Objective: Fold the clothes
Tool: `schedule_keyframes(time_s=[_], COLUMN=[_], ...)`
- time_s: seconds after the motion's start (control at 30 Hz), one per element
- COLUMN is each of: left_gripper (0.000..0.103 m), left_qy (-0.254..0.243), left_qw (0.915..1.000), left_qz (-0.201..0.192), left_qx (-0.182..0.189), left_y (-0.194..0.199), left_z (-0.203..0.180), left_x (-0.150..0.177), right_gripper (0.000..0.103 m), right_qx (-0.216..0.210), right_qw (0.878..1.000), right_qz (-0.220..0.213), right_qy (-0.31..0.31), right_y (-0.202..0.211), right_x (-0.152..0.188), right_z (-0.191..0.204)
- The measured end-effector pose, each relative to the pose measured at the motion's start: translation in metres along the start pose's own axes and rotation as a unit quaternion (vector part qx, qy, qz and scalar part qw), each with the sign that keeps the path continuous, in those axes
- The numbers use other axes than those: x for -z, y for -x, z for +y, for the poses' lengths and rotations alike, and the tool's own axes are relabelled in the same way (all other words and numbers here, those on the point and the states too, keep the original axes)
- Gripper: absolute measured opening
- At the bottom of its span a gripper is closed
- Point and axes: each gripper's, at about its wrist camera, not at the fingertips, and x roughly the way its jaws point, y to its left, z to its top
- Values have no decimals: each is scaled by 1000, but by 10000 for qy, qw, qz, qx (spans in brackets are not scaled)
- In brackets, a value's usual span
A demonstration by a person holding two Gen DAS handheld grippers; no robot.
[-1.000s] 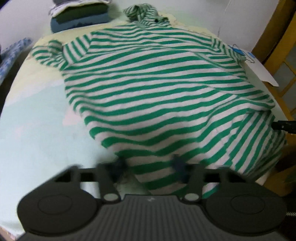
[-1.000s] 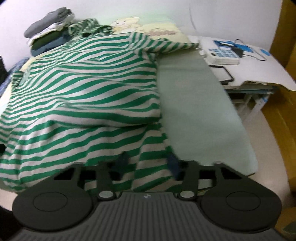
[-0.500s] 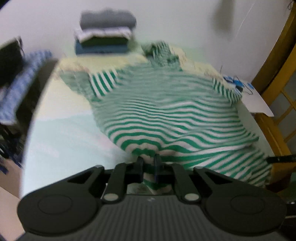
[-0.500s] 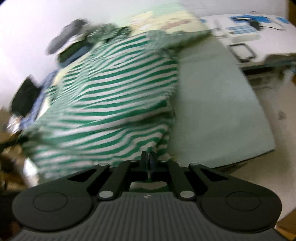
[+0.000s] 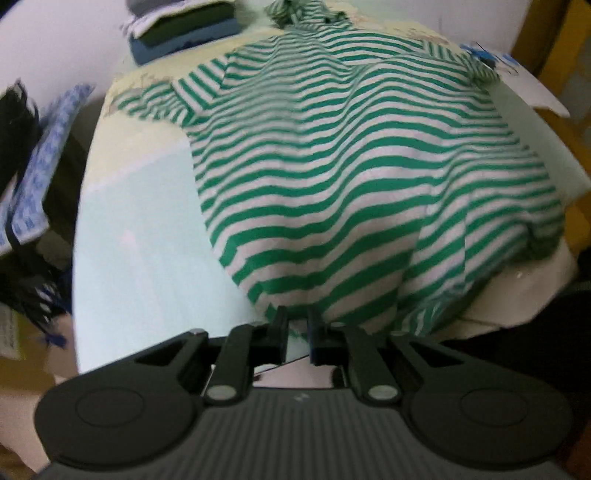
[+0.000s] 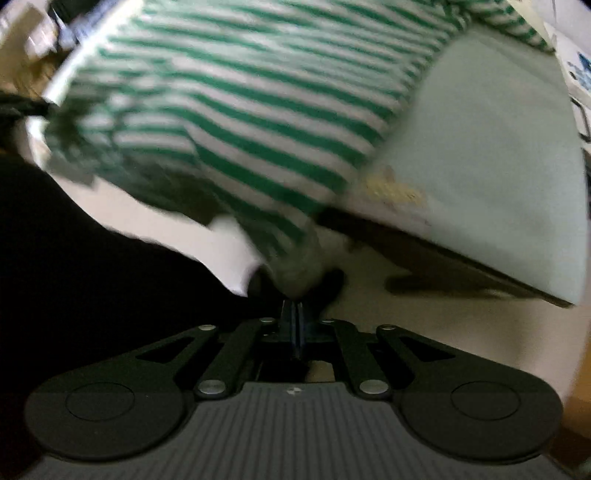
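Well, both grippers had hold of the striped shirt [image 5: 354, 177] at its near hem. The left gripper [image 5: 297, 325] had its jaws drawn in on a bunch of hem, with a narrow gap left between them; they had just eased apart a touch, cloth between them all the same. The right gripper [image 6: 294, 314] had its jaws pressed tight together, a twist of the shirt [image 6: 240, 110] pinched at the tips and hanging off the front edge of the bed [image 6: 498, 166].

The left view gave the whole picture: the green-and-white shirt lay spread across the pale bed [image 5: 147, 240], hood [image 5: 295, 11] at the far end, one sleeve [image 5: 162, 99] out to the left, and a pile of folded clothes [image 5: 184, 26] beyond it by the wall. The right view showed none of that. It was blurred and steeply tilted, and it showed the bare half of the bed beside the shirt and the floor [image 6: 443, 325] under the bed's edge.
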Motion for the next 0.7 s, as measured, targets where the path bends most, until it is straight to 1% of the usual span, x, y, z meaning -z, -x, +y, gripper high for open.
schedule_keyframes(time_s=[0.03, 0.07, 0.1, 0.17, 0.23, 0.27, 0.3, 0.33, 0.37, 0.43, 0.47, 0.5, 0.53, 0.63, 0.7], left_gripper=[19, 31, 32, 32, 33, 33, 35, 42, 56, 71, 71, 71, 71, 71, 71], left_qy=[-119, -165, -134, 28, 199, 244, 222, 139, 57, -92, -121, -112, -51, 248, 410], left_qw=[9998, 9993, 9987, 9962, 9926, 9917, 9912, 9904, 9895, 9880, 9875, 9877, 9884, 9906, 9898], left_qz=[-106, -250, -367, -635, -918, -1008, -1077, -1149, -1222, -1309, -1327, -1313, -1252, -1020, -900], left_qx=[-104, -228, -317, -588, -766, -755, -739, -753, -766, -816, -837, -844, -853, -881, -1024], left_y=[7, 16, 23, 35, 38, 35, 30, 23, 16, -3, -15, -27, -41, -76, -93], left_z=[5, 14, 24, 46, 57, 57, 53, 45, 37, 21, 11, 4, -2, -11, -14], left_x=[-1, -4, -9, -24, -45, -56, -66, -77, -87, -106, -115, -123, -132, -147, -153], right_gripper=[3, 4, 6, 15, 50, 52, 51, 52, 52, 55, 57, 64, 67, 68, 68], right_qx=[18, -2, -26, -79, 94, 290, 508, 769, 1048, 1425, 1524, 1548, 1567, 1757, 1827], right_qw=[10000, 10000, 9998, 9940, 9803, 9727, 9668, 9612, 9552, 9451, 9407, 9375, 9351, 9316, 9318], right_qz=[41, -49, -210, -1038, -1830, -2127, -2316, -2464, -2588, -2788, -2891, -2978, -3032, -3021, -2965], right_qy=[5, -4, -42, -336, -734, -884, -948, -978, -981, -935, -913, -917, -951, -998, -1025], right_y=[3, 10, 19, 47, 65, 69, 69, 66, 63, 56, 51, 48, 42, 24, 11], right_x=[-1, -5, -9, -24, -46, -60, -74, -88, -104, -130, -146, -155, -168, -201, -217], right_z=[-4, -8, -13, -31, -49, -58, -63, -69, -76, -89, -97, -105, -113, -131, -142])
